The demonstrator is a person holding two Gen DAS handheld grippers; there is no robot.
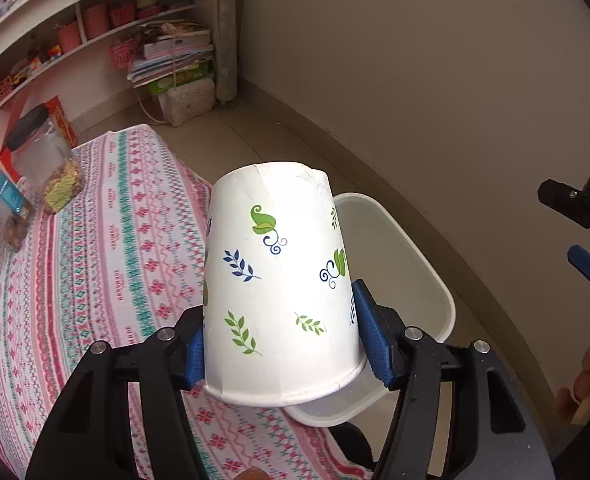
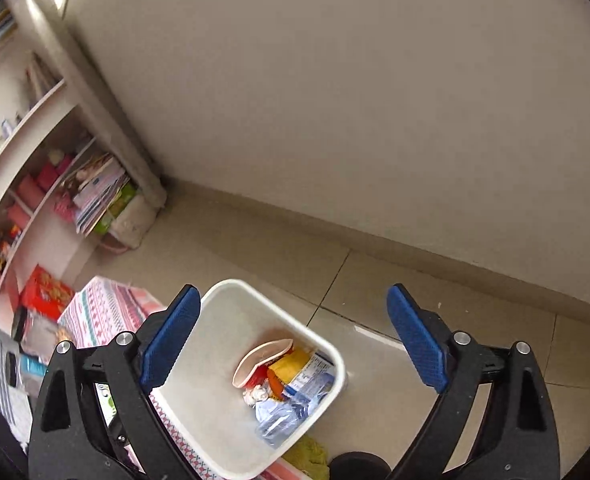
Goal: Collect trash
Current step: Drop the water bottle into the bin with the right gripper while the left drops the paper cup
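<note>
My left gripper (image 1: 285,346) is shut on a white paper cup (image 1: 279,280) printed with green and blue leaves. The cup hangs upside down, its rim toward the camera, over the table edge and partly in front of the white trash bin (image 1: 427,276). In the right wrist view my right gripper (image 2: 293,338) stands open above the same bin (image 2: 215,400), nothing between its blue pads. Inside the bin lie a pale curved plate piece (image 2: 261,358), yellow and red wrappers (image 2: 289,366) and a crumpled clear plastic bottle (image 2: 291,408). The right gripper (image 1: 589,256) also shows at the left view's right edge.
A table with a pink patterned cloth (image 1: 95,264) holds a clear jar with a black lid (image 1: 45,160) and snack packets (image 1: 3,208). White shelves (image 1: 95,40) with pink baskets and stacked books stand behind. The bin sits on beige floor tiles (image 2: 375,280) near the wall. A yellow cloth (image 2: 307,458) lies beside the bin.
</note>
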